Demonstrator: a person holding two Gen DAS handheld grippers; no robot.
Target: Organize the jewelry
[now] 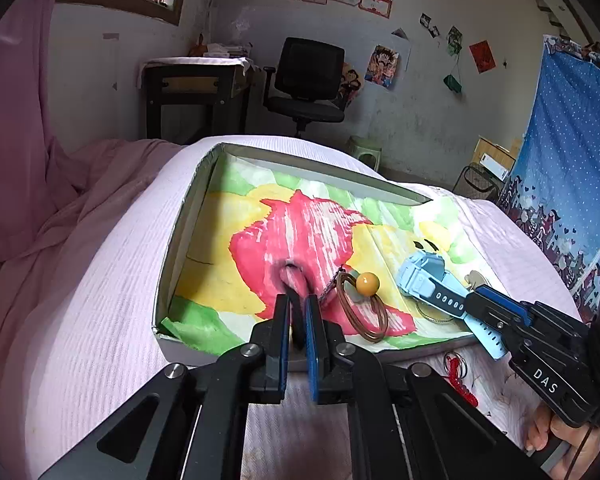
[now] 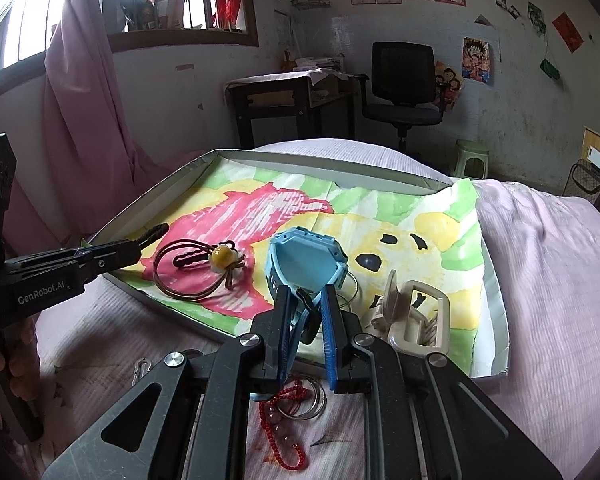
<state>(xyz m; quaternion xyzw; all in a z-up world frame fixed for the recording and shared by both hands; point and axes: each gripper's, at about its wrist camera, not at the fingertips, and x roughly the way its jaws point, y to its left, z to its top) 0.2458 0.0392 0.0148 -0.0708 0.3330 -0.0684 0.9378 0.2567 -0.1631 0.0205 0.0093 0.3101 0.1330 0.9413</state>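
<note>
Blue watch [image 2: 300, 256] sits low centre of the right view, strap running straight back between the right gripper [image 2: 306, 300] fingers, which pinch it over the tray [image 2: 496, 300]. Left gripper [image 1: 298, 304], fingers narrow, holds a dark clip just beside the hair tie [image 1: 362, 308].

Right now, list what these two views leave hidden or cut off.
- Blue watch: dial turned away, right wrist view; strap end hidden between right tool fingers.
- Red bead string: upper end under that tool's body, same view.
- Dark clip: mostly covered by left tool fingers, left wrist view.
</note>
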